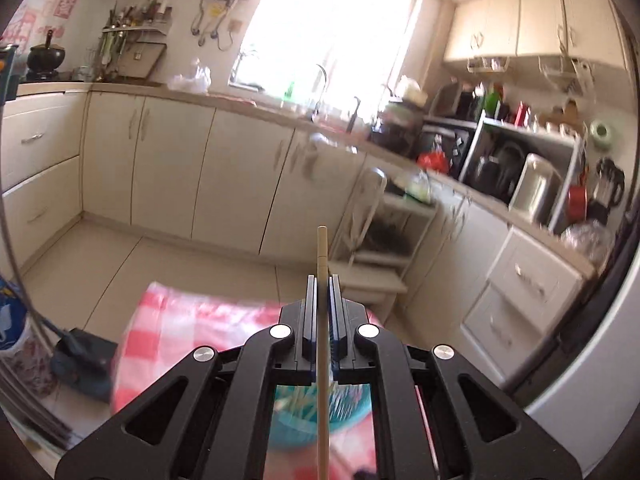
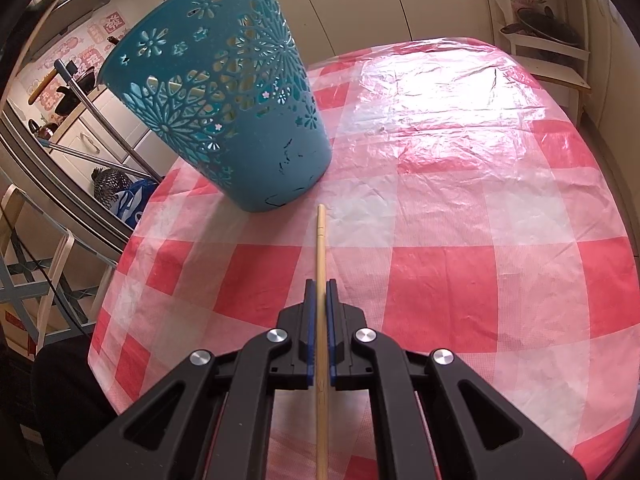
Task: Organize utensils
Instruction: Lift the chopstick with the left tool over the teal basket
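- Left tongs (image 1: 321,280): jaws pressed together on 1 chopstick (image 1: 322,252), held in the air above the teal basket (image 1: 316,416), which shows blurred beneath the tongs.
- Right tongs (image 2: 321,285): jaws clamped on a 2nd chopstick (image 2: 321,240), above the checked surface (image 2: 460,200), near the perforated teal basket (image 2: 224,92) at far left.
- Handling, as a judgement: thin, light, stiff wooden sticks; smooth and round, so liable to swivel or slide between the pads. A hold nearer mid-length would steady each one.
- Orientation: each stick's long axis runs parallel to the fingers, tip projecting toward the far side, rear end trailing back under the tongs.
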Motion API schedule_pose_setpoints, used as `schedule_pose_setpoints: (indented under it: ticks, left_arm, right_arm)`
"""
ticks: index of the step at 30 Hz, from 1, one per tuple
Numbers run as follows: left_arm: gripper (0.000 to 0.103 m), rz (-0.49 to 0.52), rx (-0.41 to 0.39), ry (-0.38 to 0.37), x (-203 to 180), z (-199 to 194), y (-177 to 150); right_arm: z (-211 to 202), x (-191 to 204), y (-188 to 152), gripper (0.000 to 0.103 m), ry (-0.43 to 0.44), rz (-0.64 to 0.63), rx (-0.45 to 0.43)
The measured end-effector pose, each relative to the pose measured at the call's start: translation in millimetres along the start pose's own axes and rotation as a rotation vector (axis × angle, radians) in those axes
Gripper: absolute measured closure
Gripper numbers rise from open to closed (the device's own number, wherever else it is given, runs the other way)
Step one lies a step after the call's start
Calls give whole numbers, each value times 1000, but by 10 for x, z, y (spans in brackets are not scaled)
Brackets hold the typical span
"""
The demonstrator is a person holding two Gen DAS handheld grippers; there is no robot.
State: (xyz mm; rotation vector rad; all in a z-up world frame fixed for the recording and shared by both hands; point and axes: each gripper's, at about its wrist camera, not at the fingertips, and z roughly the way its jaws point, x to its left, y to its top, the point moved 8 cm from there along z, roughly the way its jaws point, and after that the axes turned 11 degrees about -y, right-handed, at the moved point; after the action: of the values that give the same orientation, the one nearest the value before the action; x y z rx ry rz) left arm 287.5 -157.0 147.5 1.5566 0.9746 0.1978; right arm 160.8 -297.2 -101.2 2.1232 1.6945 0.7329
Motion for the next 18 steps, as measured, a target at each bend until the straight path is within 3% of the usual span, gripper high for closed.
schedule_pose_setpoints:
  ticks: [4, 6, 11, 18]
  left_arm:
    - [99, 39, -122, 124, -8, 380, 168]
    - [98, 34, -145, 172, -14, 521, 119]
    - [98, 55, -150, 242, -3, 674, 11]
    - [98, 112, -109, 260, 15, 652, -166]
  right_arm:
    - [-1, 2, -5, 98, 1, -4, -4]
    - [3, 8, -7, 98, 6, -2, -4]
    - [9, -1, 7, 98, 17, 4, -1]
    - [7, -3, 8, 98, 17, 5, 3]
